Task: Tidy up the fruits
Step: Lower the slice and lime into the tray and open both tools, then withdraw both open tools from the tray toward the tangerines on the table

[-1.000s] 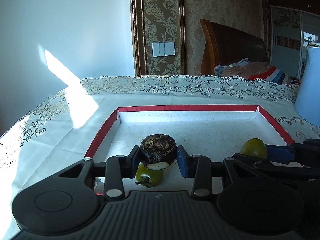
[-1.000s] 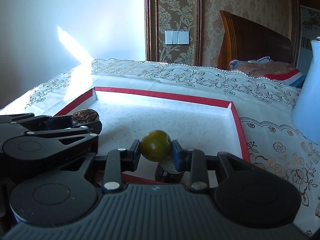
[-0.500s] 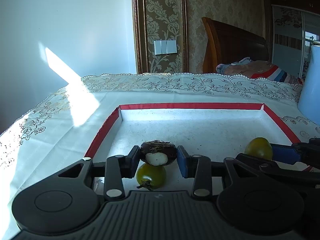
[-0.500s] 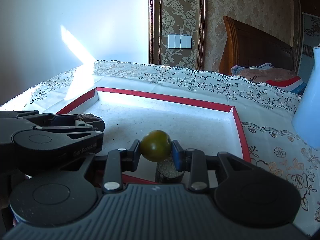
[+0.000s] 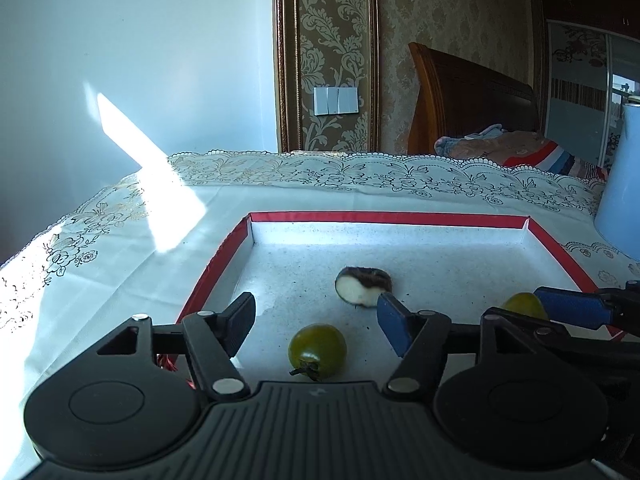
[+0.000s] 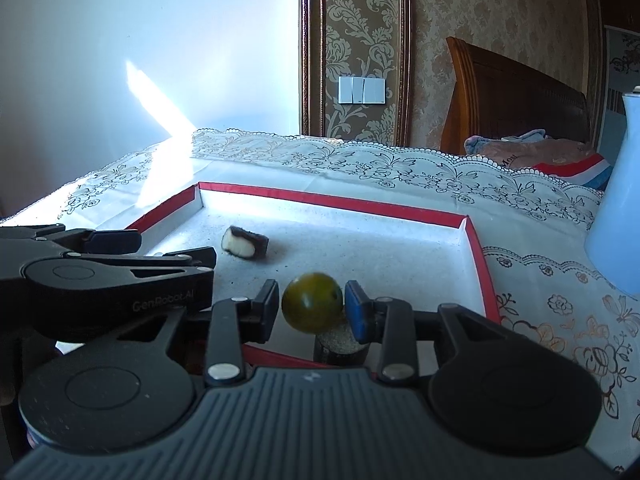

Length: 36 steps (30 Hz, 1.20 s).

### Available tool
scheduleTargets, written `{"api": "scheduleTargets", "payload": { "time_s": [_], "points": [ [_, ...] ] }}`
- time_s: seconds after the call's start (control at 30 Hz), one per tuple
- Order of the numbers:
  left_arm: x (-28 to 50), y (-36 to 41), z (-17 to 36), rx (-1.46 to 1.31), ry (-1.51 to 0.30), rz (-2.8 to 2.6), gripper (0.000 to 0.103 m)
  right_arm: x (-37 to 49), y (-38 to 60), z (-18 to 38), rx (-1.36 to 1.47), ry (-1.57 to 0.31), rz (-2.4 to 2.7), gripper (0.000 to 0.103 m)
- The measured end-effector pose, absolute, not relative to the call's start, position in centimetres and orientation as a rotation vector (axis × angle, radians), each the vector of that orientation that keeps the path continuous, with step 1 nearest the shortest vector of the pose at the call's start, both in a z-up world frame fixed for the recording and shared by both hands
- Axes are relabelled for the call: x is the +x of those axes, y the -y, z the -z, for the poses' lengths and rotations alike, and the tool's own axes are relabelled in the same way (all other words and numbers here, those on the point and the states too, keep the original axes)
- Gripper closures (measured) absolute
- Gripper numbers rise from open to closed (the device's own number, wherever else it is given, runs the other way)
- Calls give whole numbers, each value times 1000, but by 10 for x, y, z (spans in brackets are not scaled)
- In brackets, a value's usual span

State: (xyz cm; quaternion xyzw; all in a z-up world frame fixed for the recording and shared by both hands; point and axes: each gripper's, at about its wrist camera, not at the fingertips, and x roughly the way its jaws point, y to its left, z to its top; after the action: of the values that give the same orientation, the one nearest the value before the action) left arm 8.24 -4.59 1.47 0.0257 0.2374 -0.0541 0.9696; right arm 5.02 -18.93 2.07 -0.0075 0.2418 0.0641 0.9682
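A white tray with a red rim (image 5: 384, 218) lies on the lace tablecloth. My left gripper (image 5: 316, 308) is over the tray's near left part, its jaws opening wide with nothing between them. A dark-skinned fruit piece with white flesh (image 5: 364, 286) lies on the tray just past its blue pad. A green tomato (image 5: 318, 350) rests below the fingers. My right gripper (image 6: 310, 300) has its jaws opening around a second green round fruit (image 6: 312, 306); a thin gap shows at the left finger. Under that fruit stands a dark fruit piece (image 6: 340, 344), partly hidden.
A pale blue jug (image 6: 616, 220) stands on the tablecloth right of the tray. The left gripper (image 6: 168, 246) is close on the right gripper's left. A wooden headboard (image 5: 472, 112) with folded cloth is beyond the table's far edge.
The left jaws spread wide and the dark fruit piece dropped from them onto the tray. The right jaws parted slightly around the green fruit, which now looks blurred.
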Motion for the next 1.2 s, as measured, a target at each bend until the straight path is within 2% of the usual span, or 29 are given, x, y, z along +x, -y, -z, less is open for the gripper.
{"api": "scheduleTargets", "payload": {
  "time_s": [0.4, 0.77, 1.2],
  "points": [
    [42, 6, -24, 6, -420, 111, 36, 8, 222, -31, 84, -416, -68, 63],
    [-10, -33, -7, 45, -407, 92, 36, -48, 222, -15, 63, -450, -102, 63],
    [-17, -40, 4, 56, -447, 83, 36, -20, 187, -5, 1, -548, -139, 63]
  ]
}}
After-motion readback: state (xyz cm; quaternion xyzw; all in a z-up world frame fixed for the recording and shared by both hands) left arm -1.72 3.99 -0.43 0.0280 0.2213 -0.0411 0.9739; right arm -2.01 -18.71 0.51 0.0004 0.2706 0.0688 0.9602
